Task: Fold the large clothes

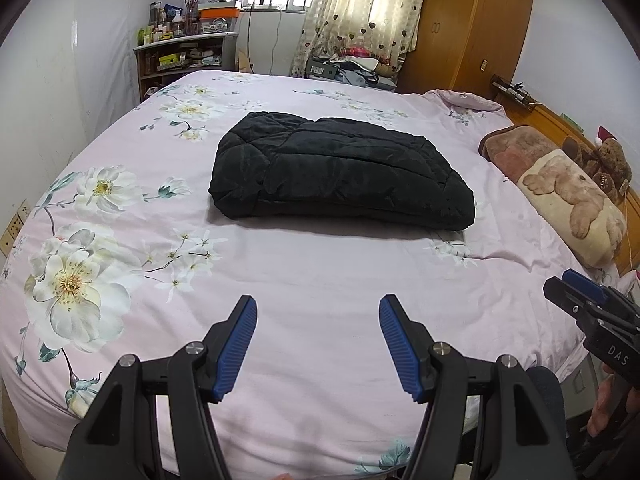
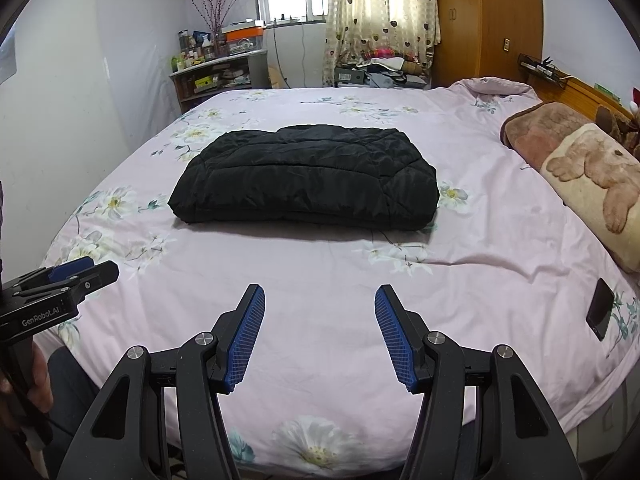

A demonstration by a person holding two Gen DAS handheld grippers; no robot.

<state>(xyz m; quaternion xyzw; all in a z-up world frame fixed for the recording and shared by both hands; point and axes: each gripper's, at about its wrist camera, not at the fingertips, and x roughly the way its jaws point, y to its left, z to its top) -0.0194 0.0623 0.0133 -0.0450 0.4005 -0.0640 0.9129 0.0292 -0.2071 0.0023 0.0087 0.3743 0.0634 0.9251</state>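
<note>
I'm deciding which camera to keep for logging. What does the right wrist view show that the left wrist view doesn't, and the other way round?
Only the right wrist view shows the phone lying on the bed's right edge. Only the left wrist view shows the wall sockets at far left and the teddy bear clearly. Both show the folded black jacket lying mid-bed, the pillow, and the left gripper and right gripper open, holding nothing.

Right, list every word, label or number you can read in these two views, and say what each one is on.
"DAS" – on the body of the right gripper, seen from the left wrist view.
"GenRobot.AI" – on the body of the left gripper, seen from the right wrist view.
"189", partly legible – on the foot of the teddy bear.
Labels on the shelf clutter are too small to read.
</note>
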